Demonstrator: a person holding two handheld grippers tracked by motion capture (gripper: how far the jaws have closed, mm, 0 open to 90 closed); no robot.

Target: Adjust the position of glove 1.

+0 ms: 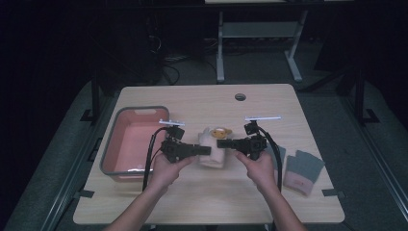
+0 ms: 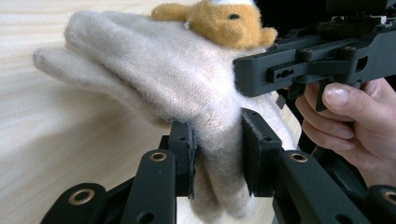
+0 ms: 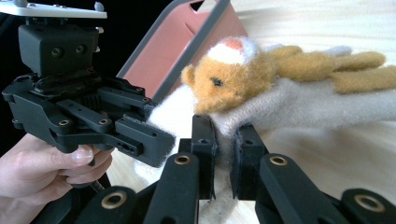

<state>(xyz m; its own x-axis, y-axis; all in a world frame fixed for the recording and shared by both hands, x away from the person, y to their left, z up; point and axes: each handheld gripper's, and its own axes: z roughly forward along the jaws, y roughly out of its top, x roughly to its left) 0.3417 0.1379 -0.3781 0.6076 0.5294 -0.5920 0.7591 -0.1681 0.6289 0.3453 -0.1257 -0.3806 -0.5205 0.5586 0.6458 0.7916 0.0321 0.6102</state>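
A cream woolly glove [image 1: 213, 155] with a tan toy bear [image 1: 220, 132] on it lies at the middle of the wooden table [image 1: 202, 202]. My left gripper [image 1: 205, 150] comes in from the left and is shut on the glove's cuff [image 2: 219, 140]. My right gripper [image 1: 223, 143] comes in from the right, shut on the glove's edge [image 3: 224, 135] just under the bear's head [image 3: 229, 77]. The glove's fingers [image 2: 93, 60] rest on the table. Each gripper view also shows the other gripper: the right one [image 2: 303, 65] and the left one [image 3: 93, 116], each held by a hand.
A pink basin with a grey rim [image 1: 139, 109] stands left of the left gripper and appears in the right gripper view [image 3: 187, 42]. Grey gloves [image 1: 304, 169] lie at the table's right. A cable hole [image 1: 240, 96] is at the back.
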